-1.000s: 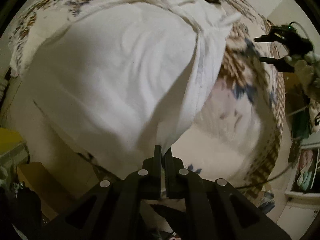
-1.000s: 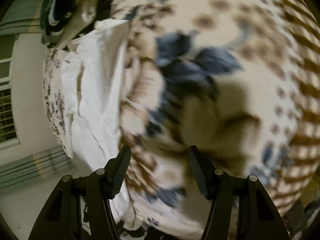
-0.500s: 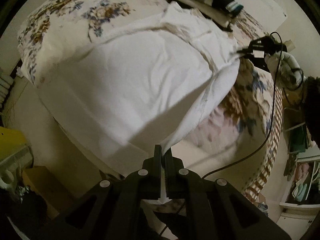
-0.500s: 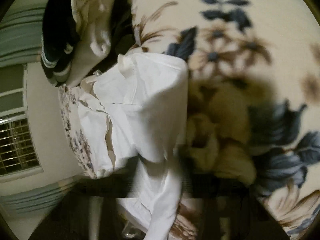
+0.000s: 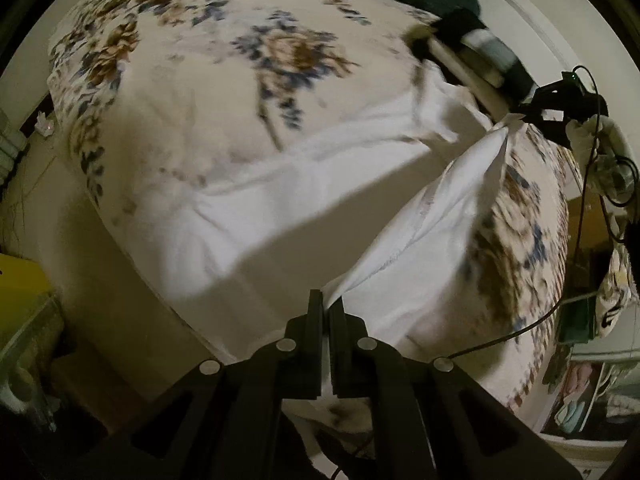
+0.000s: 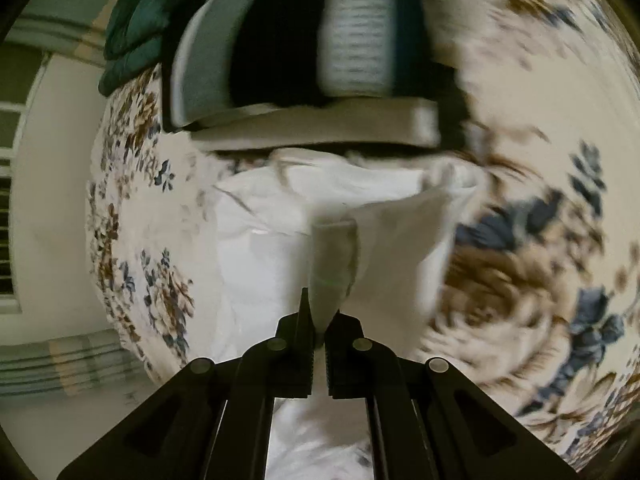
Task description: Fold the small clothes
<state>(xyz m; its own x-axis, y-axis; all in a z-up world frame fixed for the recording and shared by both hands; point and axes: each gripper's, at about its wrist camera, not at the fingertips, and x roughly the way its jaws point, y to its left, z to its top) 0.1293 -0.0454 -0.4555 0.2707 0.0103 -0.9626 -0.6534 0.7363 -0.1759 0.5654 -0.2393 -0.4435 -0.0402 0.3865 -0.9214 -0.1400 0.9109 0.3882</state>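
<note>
2 grippers and 1 white garment (image 5: 304, 184) make up the work here, set on a bed covered by a floral blanket (image 5: 192, 64) in cream, brown and blue. At the far end of the bed, just past the garment's bunched edge, sits a stack of folded clothes (image 6: 320, 52): dark, grey-striped and beige layers, with a dark green piece (image 6: 132, 36) beside it; the exact count in the stack is too blurred to tell. A yellow object (image 5: 20, 280) shows low at the bed's side, and a black cable (image 5: 592, 208) trails from the far gripper across the blanket's edge. The left gripper (image 5: 326, 304) points steeply down, its jaws closed on 1 corner of the garment, which stretches taut from there. The right gripper (image 6: 318, 316), also angled steeply down, has its jaws pinched on another corner, the cloth rising in a narrow fold between them. In the left view the right gripper (image 5: 516, 118) appears well apart, holding the fabric's edge lifted off the blanket while the rest of the garment lies spread flat.
</note>
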